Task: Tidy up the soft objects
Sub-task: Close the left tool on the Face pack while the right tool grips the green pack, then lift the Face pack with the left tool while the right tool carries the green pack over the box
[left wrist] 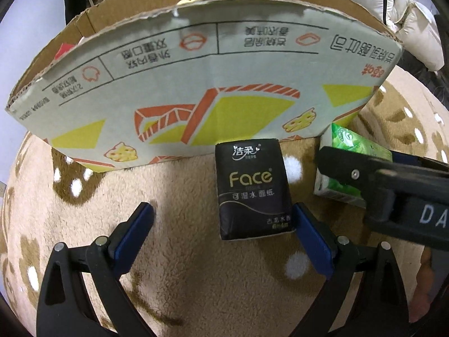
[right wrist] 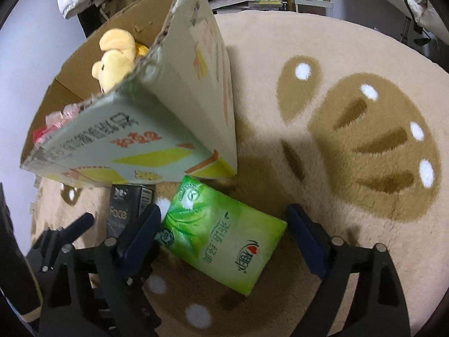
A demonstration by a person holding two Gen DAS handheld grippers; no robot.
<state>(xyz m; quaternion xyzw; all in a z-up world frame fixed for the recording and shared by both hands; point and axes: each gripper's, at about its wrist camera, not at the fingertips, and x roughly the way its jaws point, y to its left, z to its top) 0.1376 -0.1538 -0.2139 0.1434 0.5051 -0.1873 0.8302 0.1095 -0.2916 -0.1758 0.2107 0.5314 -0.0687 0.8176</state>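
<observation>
Beige plush rug (right wrist: 322,56) with brown paw prints covers the floor under everything. Nearest, the left gripper (left wrist: 223,219) hangs with its jaws spread wide; the black tissue pack (left wrist: 252,188) lies flat by its right-side pad, unclamped. The right gripper (right wrist: 224,219) is likewise spread, straddling the green tissue pack (right wrist: 221,238), its left-side pad touching the pack's edge and the other pad apart from it. Both packs rest on the rug just in front of the cardboard box (left wrist: 196,90). Farther in, a yellow plush toy (right wrist: 115,56) and some pink wrapped items already sit inside. Judging by this, part of the sorting is done; the two packs remain.
</observation>
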